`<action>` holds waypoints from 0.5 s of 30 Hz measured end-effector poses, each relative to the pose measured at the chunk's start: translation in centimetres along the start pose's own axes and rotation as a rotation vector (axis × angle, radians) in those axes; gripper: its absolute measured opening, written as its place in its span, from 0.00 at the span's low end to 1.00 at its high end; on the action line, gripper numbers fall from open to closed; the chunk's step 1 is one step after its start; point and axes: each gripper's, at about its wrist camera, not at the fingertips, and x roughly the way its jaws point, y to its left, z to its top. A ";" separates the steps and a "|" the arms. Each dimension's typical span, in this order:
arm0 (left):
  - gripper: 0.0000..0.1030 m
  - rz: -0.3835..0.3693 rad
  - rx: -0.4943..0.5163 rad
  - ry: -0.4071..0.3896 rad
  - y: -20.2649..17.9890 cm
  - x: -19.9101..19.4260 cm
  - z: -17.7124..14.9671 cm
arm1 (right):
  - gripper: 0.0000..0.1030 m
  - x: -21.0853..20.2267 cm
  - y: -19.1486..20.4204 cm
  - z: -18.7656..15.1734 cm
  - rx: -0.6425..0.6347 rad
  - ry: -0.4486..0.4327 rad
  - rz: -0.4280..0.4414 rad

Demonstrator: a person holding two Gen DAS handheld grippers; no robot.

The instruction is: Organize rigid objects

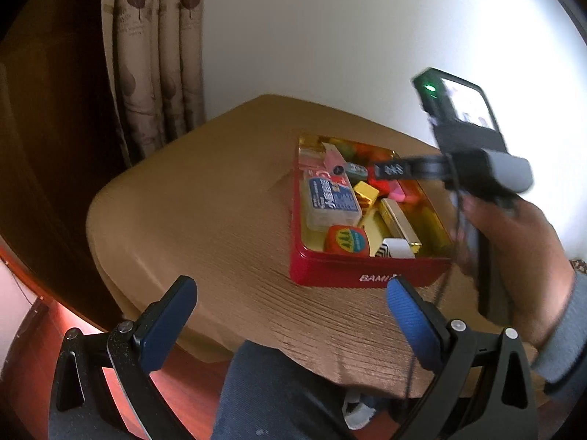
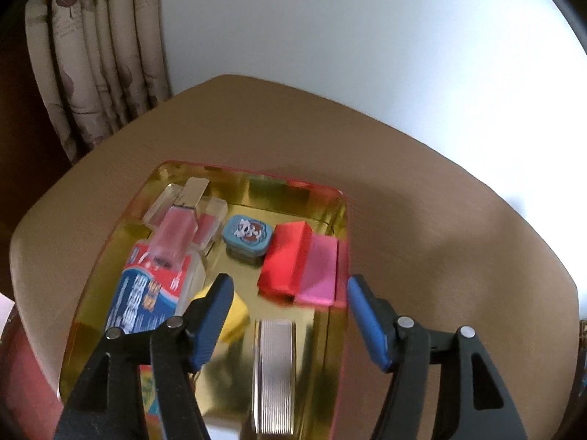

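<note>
A red tin (image 1: 367, 277) with a gold inside (image 2: 110, 227) sits on the tan table and holds several small items. Among them are a blue-and-white box (image 2: 146, 293), a pink clear bottle (image 2: 176, 234), a blue oval tin (image 2: 247, 234), a red block (image 2: 284, 256), a pink block (image 2: 317, 271), a yellow block (image 2: 238, 311) and a ribbed silver case (image 2: 275, 374). My right gripper (image 2: 290, 286) hangs open above the tin's right half, nothing between its pads. My left gripper (image 1: 290, 293) stands open and empty before the tin's near wall.
The tan table (image 1: 201, 201) has bare surface left of the tin and behind it. A patterned curtain (image 1: 154, 55) hangs at the back left against a white wall. A person's hand (image 1: 513, 256) holds the right gripper; a knee (image 1: 275, 396) is under the table's front edge.
</note>
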 end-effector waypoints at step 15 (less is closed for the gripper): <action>0.99 0.049 0.106 -0.051 -2.9 -1.0 -0.1 | 0.65 -9.9 -4.1 -7.1 0.087 -0.126 -0.081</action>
